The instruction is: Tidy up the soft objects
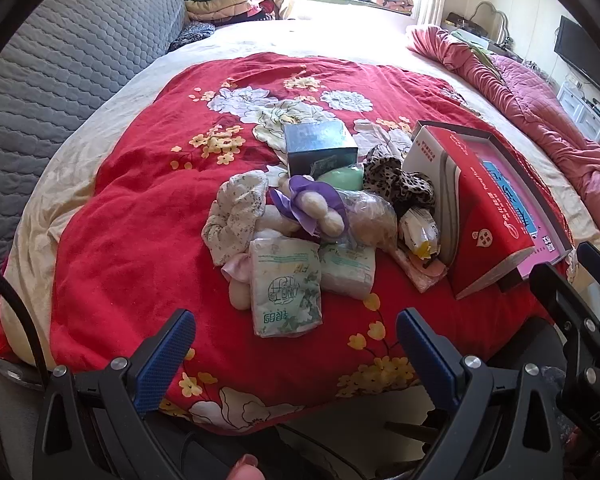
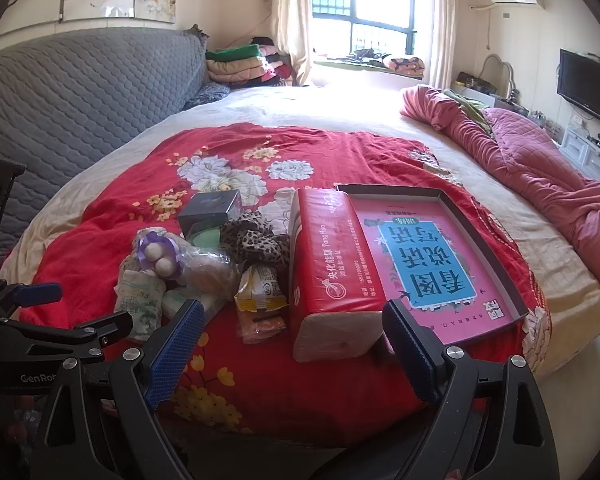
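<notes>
Tissue packets (image 1: 286, 286) are lying at the near edge of a heap of soft things, and that heap is sitting just left of the red tissue pack (image 2: 328, 264), which serves as the landmark. Behind the packets a cream plush toy with a purple ribbon (image 1: 312, 204) is resting against a clear bag of something fluffy (image 1: 370, 216); a floral cloth (image 1: 236, 216) is slumping at the far left of the pile, a leopard-print cloth (image 2: 256, 240) is bunched against the red pack's left face, and a yellow snack sachet (image 2: 258, 290) is lying at its foot. A dark box (image 1: 320, 146) and a green pad (image 1: 340, 178) are sitting at the back of the heap.

The red pack is leaning on the rim of an open pink box tray (image 2: 496, 240) to its right, probably the bin meant to receive the soft goods. Everything is resting on the red floral quilt (image 1: 140, 220).

The left gripper (image 1: 296, 344) is hovering with jaws spread wide and empty, lined up on the nearest packet, likely the first pick. The right gripper (image 2: 292, 340) is likewise gaping and empty, framing the red pack's near end, perhaps to steady or shift it.
</notes>
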Tool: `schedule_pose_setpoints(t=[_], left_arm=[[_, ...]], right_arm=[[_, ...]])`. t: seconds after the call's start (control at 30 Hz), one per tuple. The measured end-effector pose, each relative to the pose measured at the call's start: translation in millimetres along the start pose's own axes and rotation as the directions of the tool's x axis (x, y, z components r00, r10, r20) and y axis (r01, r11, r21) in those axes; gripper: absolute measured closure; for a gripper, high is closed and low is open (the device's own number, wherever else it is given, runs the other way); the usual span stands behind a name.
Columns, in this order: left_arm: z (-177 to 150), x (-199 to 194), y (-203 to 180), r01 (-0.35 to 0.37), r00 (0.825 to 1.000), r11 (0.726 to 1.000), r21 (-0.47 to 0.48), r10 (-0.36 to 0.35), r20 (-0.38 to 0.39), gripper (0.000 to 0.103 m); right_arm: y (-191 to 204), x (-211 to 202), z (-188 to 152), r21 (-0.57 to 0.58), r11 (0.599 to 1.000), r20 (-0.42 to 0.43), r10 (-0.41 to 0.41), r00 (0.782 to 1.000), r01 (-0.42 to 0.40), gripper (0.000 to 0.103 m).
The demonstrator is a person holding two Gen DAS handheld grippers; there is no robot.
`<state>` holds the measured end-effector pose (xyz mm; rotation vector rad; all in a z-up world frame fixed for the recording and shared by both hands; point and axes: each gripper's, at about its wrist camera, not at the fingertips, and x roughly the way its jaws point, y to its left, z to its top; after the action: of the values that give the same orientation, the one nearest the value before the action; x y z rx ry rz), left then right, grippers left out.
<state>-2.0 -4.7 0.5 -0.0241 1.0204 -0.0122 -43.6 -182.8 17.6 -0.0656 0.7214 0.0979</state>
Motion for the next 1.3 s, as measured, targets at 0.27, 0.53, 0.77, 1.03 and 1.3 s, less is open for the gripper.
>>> schedule_pose_setpoints(t=[0.27, 0.53, 0.77, 1.03, 1.3], left_arm=[[-1, 0, -1, 0.001, 1.000, 1.000, 0.000, -0.001, -0.006, 0.002], [-1, 1, -1, 0.003, 1.000, 1.000, -0.001, -0.003, -0.009, 0.002], [-1, 2, -1, 0.007, 1.000, 1.000, -0.005, -0.007, -0.005, 0.002], [-3, 4, 3, 0.026, 1.000, 1.000, -0.018, -0.026, -0.017, 0.002], [-14, 17, 31, 0.078, 0.994, 0.993, -0.093, -0.085, -0.075, 0.002]], right_arm=[[0, 0, 0, -0.002, 1.000, -0.002, -0.001, 1.000, 0.001, 0.012], [-1, 0, -1, -0.001, 1.000, -0.001, -0.002, 1.000, 0.002, 0.012], [-2, 0, -1, 0.000, 1.000, 0.000, -0.006, 1.000, 0.006, 0.012], [-3, 0, -1, 0.000, 1.000, 0.001, -0.004, 1.000, 0.004, 0.012], [-6, 9, -1, 0.018, 1.000, -0.016, 0.010, 1.000, -0.010, 0.012]])
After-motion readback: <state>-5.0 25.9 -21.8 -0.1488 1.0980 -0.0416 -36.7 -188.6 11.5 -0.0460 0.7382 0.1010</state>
